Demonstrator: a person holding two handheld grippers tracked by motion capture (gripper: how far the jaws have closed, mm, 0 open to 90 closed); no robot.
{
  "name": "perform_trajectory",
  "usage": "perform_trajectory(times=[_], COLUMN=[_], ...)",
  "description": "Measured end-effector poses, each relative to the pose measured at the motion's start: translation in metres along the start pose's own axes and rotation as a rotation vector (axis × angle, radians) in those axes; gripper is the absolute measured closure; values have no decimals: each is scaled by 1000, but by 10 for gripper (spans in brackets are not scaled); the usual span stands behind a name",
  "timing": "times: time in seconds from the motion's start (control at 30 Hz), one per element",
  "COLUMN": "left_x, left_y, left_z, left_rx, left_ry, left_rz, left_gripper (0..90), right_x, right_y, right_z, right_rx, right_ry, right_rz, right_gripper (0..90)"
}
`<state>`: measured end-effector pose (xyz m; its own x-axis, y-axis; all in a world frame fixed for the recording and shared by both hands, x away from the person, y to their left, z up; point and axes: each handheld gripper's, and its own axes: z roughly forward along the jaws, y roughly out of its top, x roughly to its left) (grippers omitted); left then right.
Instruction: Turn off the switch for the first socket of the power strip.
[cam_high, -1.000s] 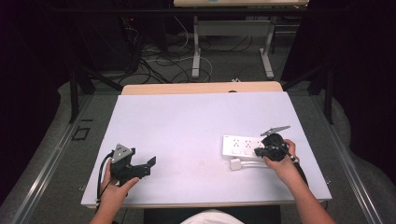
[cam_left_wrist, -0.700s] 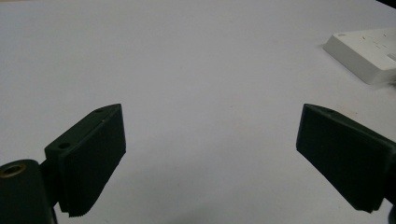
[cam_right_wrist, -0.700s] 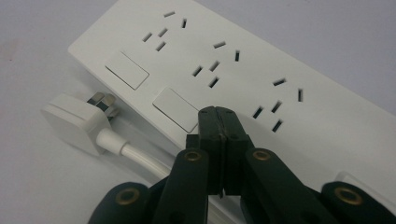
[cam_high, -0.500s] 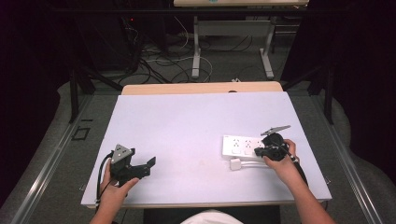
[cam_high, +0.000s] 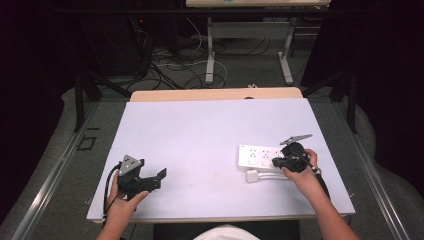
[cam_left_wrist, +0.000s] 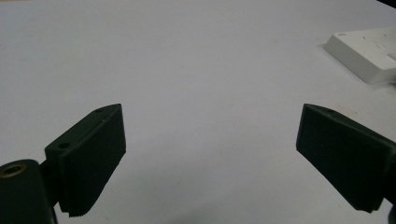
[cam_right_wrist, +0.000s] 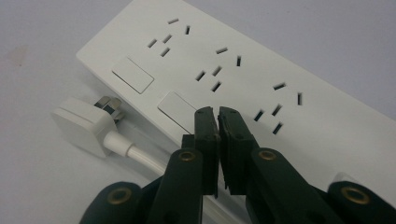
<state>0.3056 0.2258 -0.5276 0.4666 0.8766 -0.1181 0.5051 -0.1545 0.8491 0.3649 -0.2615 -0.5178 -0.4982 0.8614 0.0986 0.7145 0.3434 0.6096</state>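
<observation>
Left gripper (cam_high: 161, 176) fingers apart on bare table (cam_high: 200, 130); right gripper (cam_right_wrist: 218, 114) fingers closed over power strip (cam_right_wrist: 243, 70).

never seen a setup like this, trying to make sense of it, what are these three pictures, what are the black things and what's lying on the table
There is no robot here. A person sits at a pale grey table and holds a black hand-held gripper in each hand; each one has two jaws that pinch.

The wide picture comes from a fixed camera above the person, looking down. The other two come from small cameras riding on the grippers, looking along their jaws.

The left gripper hovers over bare table with its jaws wide apart, holding nothing. The right gripper has its jaws pressed together, with nothing visible between them, and their tips sit over a switch on the white plastic power strip, which has three sets of sockets.

Beside the strip lies a white plug with metal pins on a white cord, not plugged in.
</observation>
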Motion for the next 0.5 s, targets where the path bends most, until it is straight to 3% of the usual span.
perform_trajectory(times=[0.5], left_x=[1], left_y=[0], left_z=[0], left_rx=[2], left_ry=[2], left_rz=[-2], left_gripper=[81], right_x=[1], right_y=[0], right_z=[-5], right_rx=[-17], right_ry=[10], right_rz=[-9], right_gripper=[819])
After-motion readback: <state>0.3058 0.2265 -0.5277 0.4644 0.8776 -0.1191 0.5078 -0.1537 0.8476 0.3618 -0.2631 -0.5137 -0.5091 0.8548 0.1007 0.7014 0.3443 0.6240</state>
